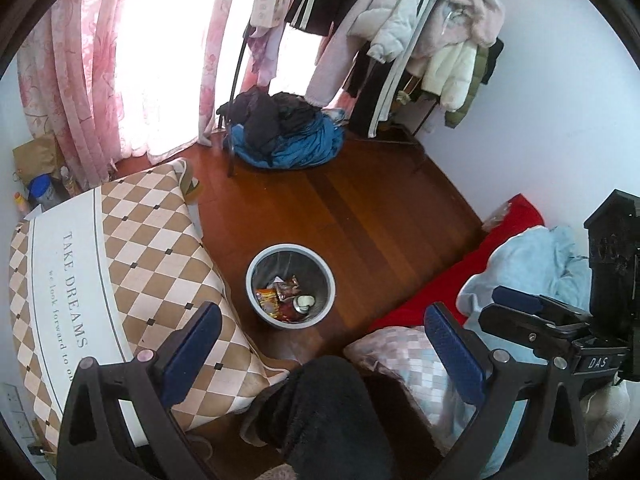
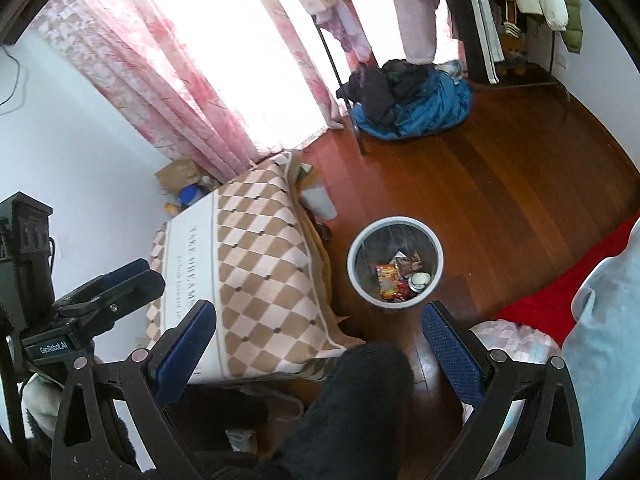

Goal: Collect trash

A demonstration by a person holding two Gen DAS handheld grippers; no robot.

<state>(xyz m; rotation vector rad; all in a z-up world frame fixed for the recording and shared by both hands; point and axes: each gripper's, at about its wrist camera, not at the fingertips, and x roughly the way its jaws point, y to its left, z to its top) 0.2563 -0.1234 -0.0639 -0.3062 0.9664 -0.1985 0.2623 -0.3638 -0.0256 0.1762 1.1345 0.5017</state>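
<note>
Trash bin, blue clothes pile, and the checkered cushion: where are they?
Trash bin (image 1: pixel 256 262): left wrist view, on its grey rim.
Blue clothes pile (image 1: pixel 298 150): left wrist view, on the blue fabric.
Checkered cushion (image 2: pixel 260 248): right wrist view, on its diamond pattern.

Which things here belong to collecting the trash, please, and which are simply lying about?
For the job: trash bin, snack wrappers inside it, left claw, right claw, both open.

Lying about: clothes pile, checkered cushion, hanging coats, pink curtains.

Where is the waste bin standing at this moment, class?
In both wrist views the waste bin stands on the wooden floor near centre frame, between the diamond-patterned cushion on its left and the red bedding on its right.
</note>
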